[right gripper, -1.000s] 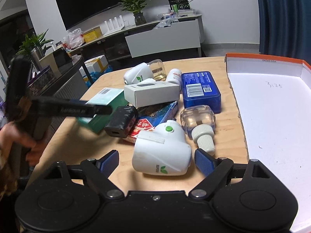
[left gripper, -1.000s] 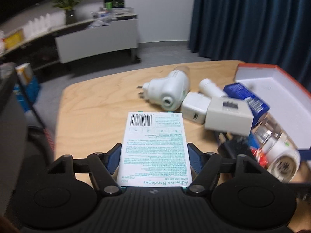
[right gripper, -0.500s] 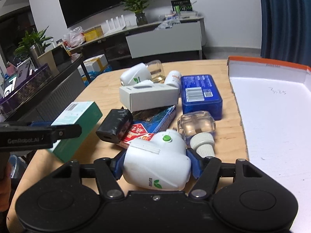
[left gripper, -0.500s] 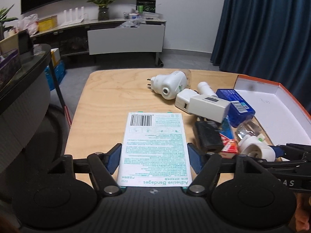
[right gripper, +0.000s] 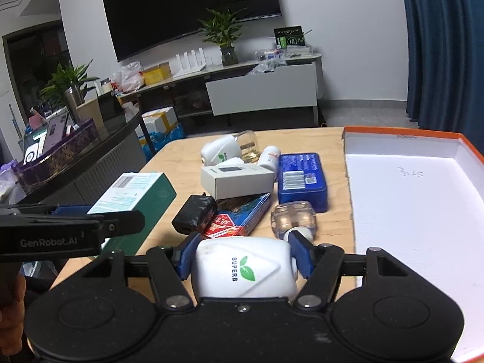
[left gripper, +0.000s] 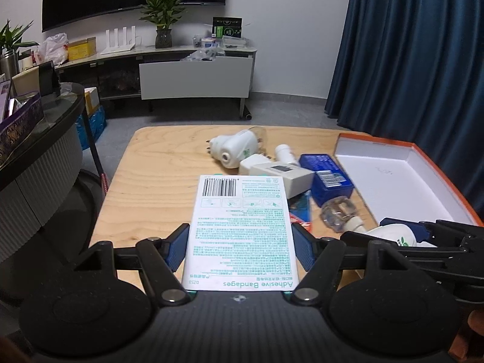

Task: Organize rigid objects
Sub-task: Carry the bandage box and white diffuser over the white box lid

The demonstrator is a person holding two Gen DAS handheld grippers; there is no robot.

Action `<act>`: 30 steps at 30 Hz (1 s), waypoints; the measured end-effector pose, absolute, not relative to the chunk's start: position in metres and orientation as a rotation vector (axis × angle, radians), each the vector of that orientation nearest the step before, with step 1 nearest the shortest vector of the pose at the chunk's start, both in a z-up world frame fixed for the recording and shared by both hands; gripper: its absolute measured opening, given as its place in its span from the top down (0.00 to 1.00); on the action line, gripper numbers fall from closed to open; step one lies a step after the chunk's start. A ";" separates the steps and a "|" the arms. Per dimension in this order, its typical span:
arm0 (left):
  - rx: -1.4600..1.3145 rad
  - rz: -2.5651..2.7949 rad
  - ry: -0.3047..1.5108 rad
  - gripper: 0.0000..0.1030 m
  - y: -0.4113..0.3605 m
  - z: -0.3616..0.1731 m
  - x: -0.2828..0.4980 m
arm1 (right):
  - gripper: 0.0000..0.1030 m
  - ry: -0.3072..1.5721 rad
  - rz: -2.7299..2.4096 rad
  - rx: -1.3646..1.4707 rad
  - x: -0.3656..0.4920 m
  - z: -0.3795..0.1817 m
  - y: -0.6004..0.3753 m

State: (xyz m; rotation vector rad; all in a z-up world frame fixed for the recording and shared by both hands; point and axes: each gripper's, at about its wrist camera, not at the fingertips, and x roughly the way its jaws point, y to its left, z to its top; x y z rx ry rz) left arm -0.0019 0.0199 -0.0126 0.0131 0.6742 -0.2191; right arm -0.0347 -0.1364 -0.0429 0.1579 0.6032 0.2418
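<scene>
My left gripper (left gripper: 240, 240) is shut on a flat white and green adhesive bandage box (left gripper: 242, 199), held above the wooden table (left gripper: 157, 181). In the right wrist view that same box (right gripper: 133, 190) hangs at the left. My right gripper (right gripper: 243, 243) is shut on a white plug-in device (right gripper: 245, 269) with a green leaf logo, both blue pads pressed against its sides. In the left wrist view the right gripper (left gripper: 423, 233) shows at the lower right with the device (left gripper: 399, 236) in it.
An open white box with an orange rim (right gripper: 402, 131) lies on the right. On the table sit a blue tin (right gripper: 302, 178), a white carton (right gripper: 239, 178), a black adapter (right gripper: 195, 211), a card pack (right gripper: 239, 217), a clear refill bottle (right gripper: 293, 219) and another white plug-in (right gripper: 220, 149).
My right gripper closed on the white plug-in device and raised it a little. My left gripper drew back and up from the pile with the bandage box still in it.
</scene>
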 end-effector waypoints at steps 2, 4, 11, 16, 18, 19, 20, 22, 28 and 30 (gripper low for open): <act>0.015 -0.217 0.668 0.31 0.015 -0.010 -0.005 | 0.25 0.590 0.235 0.152 -0.040 -0.039 -0.140; 0.013 -0.215 0.666 0.31 0.010 -0.007 -0.008 | 0.25 0.581 0.231 0.156 -0.043 -0.036 -0.144; -0.003 -0.216 0.655 0.31 -0.001 0.002 -0.013 | 0.25 0.555 0.217 0.166 -0.050 -0.027 -0.155; 0.004 -0.222 0.648 0.31 -0.012 0.005 -0.015 | 0.25 0.540 0.196 0.175 -0.054 -0.022 -0.167; 0.006 -0.225 0.645 0.31 -0.017 0.006 -0.014 | 0.25 0.536 0.188 0.176 -0.055 -0.020 -0.171; 0.004 -0.227 0.646 0.31 -0.018 0.006 -0.013 | 0.25 0.535 0.183 0.176 -0.055 -0.020 -0.173; 0.004 -0.227 0.648 0.31 -0.020 0.007 -0.013 | 0.25 0.533 0.178 0.176 -0.056 -0.019 -0.175; 0.002 -0.233 0.646 0.31 -0.024 0.008 -0.013 | 0.25 0.528 0.170 0.183 -0.057 -0.018 -0.179; 0.008 -0.248 0.631 0.31 -0.035 0.013 -0.014 | 0.25 0.515 0.151 0.194 -0.058 -0.014 -0.191; 0.007 -0.253 0.630 0.31 -0.038 0.013 -0.013 | 0.25 0.511 0.145 0.199 -0.058 -0.014 -0.195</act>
